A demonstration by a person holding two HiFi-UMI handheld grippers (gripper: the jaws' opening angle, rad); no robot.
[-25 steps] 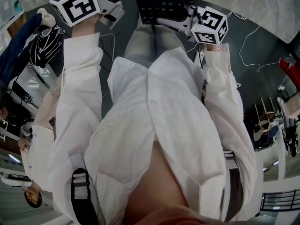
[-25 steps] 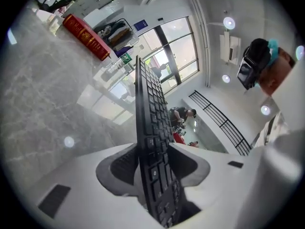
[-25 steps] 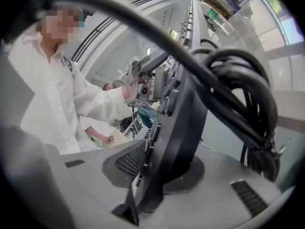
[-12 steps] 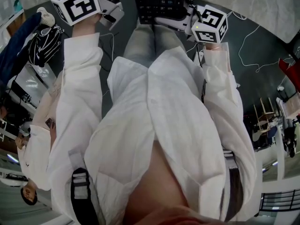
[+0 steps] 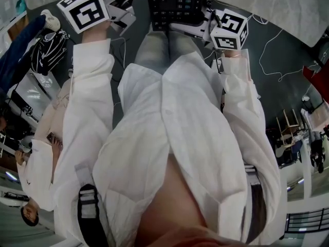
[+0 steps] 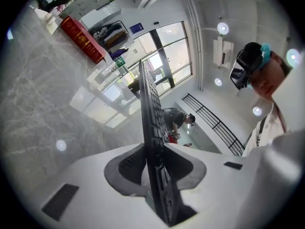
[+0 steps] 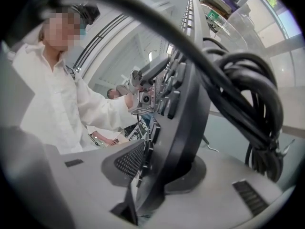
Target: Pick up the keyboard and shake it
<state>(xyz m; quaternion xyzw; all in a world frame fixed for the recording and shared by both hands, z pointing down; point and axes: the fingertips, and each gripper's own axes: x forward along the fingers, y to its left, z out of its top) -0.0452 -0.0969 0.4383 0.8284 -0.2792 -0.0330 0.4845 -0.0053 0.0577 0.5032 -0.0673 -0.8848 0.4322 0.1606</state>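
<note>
Two grippers share one load: the black keyboard is held up in the air in front of the person, at the top edge of the head view, above the legs and between the two marker cubes. The left gripper has just been closing its jaws, and the keyboard stands edge-on between them, its thin body running straight away from the camera; both pads seem to press on it, though the left one's contact is hard to judge. The right gripper is clamped on the other end, with the key side facing its left pad and the smooth back against the right one. A looped black cable hangs beside the keyboard's back. A red book lies on a grey counter far behind.
</note>
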